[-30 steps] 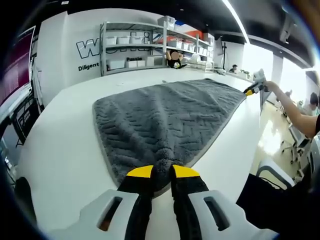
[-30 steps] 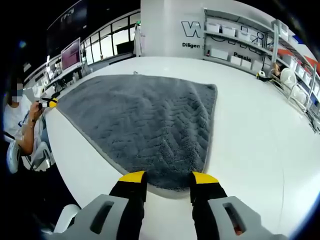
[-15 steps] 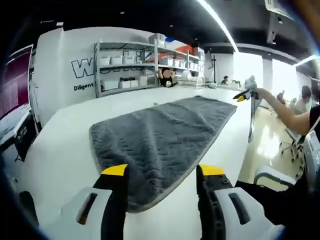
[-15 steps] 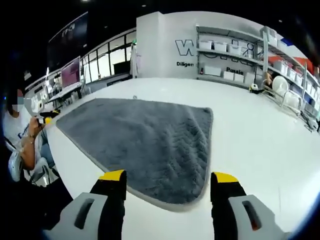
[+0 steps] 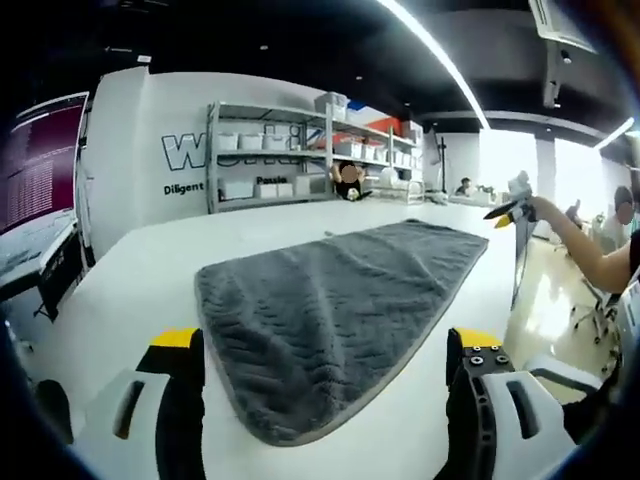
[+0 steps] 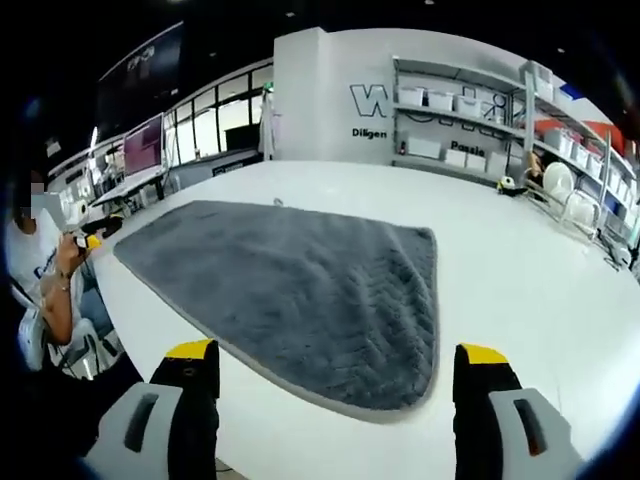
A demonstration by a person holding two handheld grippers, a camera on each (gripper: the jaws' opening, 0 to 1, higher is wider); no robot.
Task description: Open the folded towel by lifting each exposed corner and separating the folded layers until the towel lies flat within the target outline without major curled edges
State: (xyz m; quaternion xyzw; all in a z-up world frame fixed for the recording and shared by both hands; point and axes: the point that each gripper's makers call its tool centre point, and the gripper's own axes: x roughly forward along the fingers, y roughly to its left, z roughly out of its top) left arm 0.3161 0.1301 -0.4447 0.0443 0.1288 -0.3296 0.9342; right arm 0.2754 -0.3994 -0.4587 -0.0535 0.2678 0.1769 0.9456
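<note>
Left gripper view: towel (image 5: pixel 330 310) seemingly flat

Probably lab: shelving (image 5: pixel 290 150), monitors (image 6: pixel 140 145)

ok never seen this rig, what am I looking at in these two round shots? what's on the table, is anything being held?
No robot arm here: a person holds a two-finger gripper in each hand, and a fisheye camera rides on each one, looking forward between its fingers.

In the left gripper view, the left gripper has its yellow-tipped fingers spread wide. The right gripper, in the right gripper view, is equally wide open. Neither holds anything.

Both cameras look at one grey towel, seen from opposite ends, lying spread on a white table. No folded layers are visible. Behind are shelves with bins. The person's hand with the other gripper shows at each picture's edge.
</note>
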